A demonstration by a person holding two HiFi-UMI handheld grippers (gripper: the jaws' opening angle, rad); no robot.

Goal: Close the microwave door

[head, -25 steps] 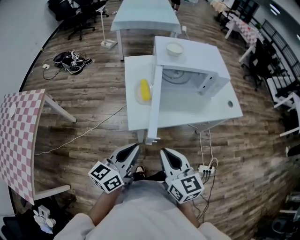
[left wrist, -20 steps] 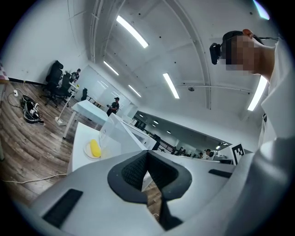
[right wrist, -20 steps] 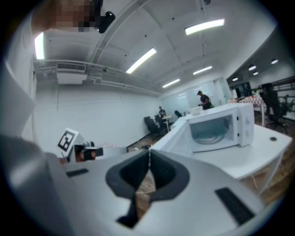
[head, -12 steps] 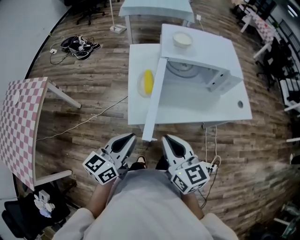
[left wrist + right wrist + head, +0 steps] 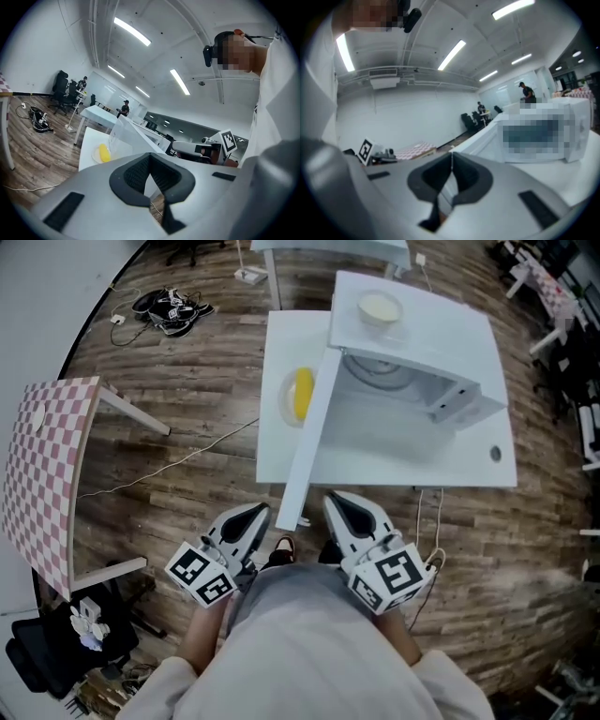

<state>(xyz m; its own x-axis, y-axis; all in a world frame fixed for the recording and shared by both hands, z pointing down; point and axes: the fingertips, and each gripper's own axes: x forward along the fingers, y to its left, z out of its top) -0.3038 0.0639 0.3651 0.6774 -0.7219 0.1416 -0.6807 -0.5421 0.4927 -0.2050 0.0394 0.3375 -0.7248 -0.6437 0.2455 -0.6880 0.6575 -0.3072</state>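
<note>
Microwave (image 5: 422, 352) on white table (image 5: 412, 465); door (image 5: 307, 442) wide open, free edge toward person. Yellow food (image 5: 302, 395) on plate (image 5: 284, 401) left of door; bowl (image 5: 380, 308) on top. Left gripper (image 5: 258, 513) and right gripper (image 5: 335, 502): jaws of all 2 pressed together, empty, flanking door edge.

Close before the torso, left gripper (image 5: 255, 514) and right gripper (image 5: 335, 500) side by side, fingers (image 5: 136, 173) together, nothing between.

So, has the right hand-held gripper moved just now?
Yes. The right hand-held gripper has come forward toward the table; its tip now lies beside the free end of the microwave door.
</note>
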